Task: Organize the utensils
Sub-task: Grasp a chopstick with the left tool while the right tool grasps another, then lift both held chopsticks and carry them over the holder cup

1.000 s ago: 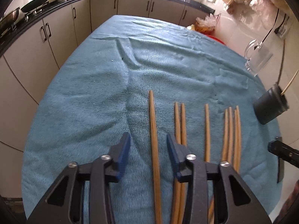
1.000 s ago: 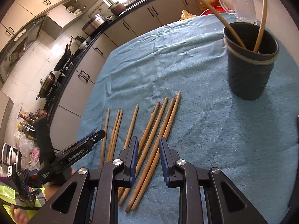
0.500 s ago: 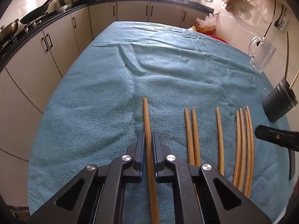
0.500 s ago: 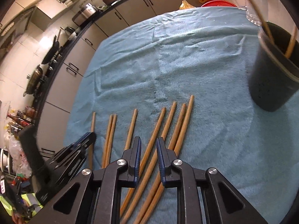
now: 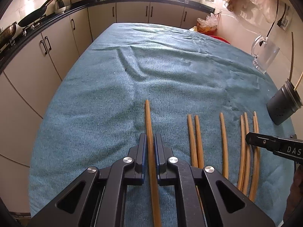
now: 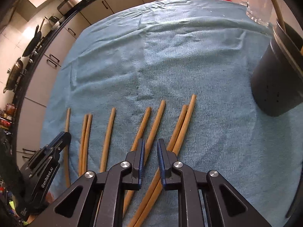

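we take the risks from the biggest thing down. the blue cloth (image 5: 132, 79) is soft and creased, so a fingertip pressed into it could drag a fold and shift the whole row. the dark holder (image 5: 282, 109) stands at the cloth's far right edge with the glass mug (image 5: 265, 56) near it. a long stick dropped in at a slant could rock the holder, or knock against the two sticks (image 5: 291, 56) leaning inside.

the left gripper (image 5: 150, 143) has its jaws clamped on the leftmost chopstick (image 5: 148, 121), which lies on the cloth apart from the others. held at one spot on a smooth round shaft, it may swing or slide once lifted.

the right gripper (image 6: 151, 147) has just been closing. its jaws stand a little apart around a chopstick (image 6: 158, 117) in the right-hand group, and we judge the pads are not yet pressing on it. a neighbour (image 6: 141, 128) runs under the left finger and a touching pair (image 6: 181, 124) lies just beside the right one, so the squeeze could catch two sticks or roll the chosen one away.

our count:
- one cloth
- one holder
- one mug
- two grippers
- eight chopsticks lying on the cloth
- two more standing in the holder
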Tool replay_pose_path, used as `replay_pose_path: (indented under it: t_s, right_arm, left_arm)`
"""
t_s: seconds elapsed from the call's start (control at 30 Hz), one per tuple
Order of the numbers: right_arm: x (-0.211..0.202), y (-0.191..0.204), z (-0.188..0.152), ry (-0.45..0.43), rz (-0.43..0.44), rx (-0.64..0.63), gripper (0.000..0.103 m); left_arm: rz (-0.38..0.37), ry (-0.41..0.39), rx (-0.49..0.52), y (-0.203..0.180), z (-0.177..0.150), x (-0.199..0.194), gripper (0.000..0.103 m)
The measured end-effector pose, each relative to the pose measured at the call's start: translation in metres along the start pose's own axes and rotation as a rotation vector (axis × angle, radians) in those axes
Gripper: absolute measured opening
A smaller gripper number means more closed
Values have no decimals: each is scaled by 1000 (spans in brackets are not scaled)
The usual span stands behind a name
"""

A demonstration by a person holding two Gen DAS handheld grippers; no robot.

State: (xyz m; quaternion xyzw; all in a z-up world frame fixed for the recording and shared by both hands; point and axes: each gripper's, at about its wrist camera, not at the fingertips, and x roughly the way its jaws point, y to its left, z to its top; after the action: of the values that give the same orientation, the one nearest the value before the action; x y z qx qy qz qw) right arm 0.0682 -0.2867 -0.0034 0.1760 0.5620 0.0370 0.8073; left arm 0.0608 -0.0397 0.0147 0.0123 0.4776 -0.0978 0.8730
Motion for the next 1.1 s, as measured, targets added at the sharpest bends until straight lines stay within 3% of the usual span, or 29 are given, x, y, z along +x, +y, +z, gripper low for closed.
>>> replay_pose_path:
  t_s: [0.17,0.23,0.33,0.57,0.8,1.1]
  right_arm:
    - [7,22,6,-13,-99,-81,13]
    - [9,27,4,-29,-120,-108,9]
    - [4,21,1,-52,-76,-87,7]
    - [-57,14,-18,-238,69,-82,7]
    - [-112,22,-55,-428,98,-159,7]
    - [-131,34,-77,-482,121,-187,7]
  left_arm:
    - [44,-13,34,-9,4,3,7]
    - [-9,-18,15,-6,2,1,6]
    - [-84,-42,-38,5,-1,-9,6]
    - [-108,-171,-71,4,-4,-55,6]
    - [-110,-326,-53,-15,-11,-118,6]
    - [-106,-369,-26,-22,-17,-144,6]
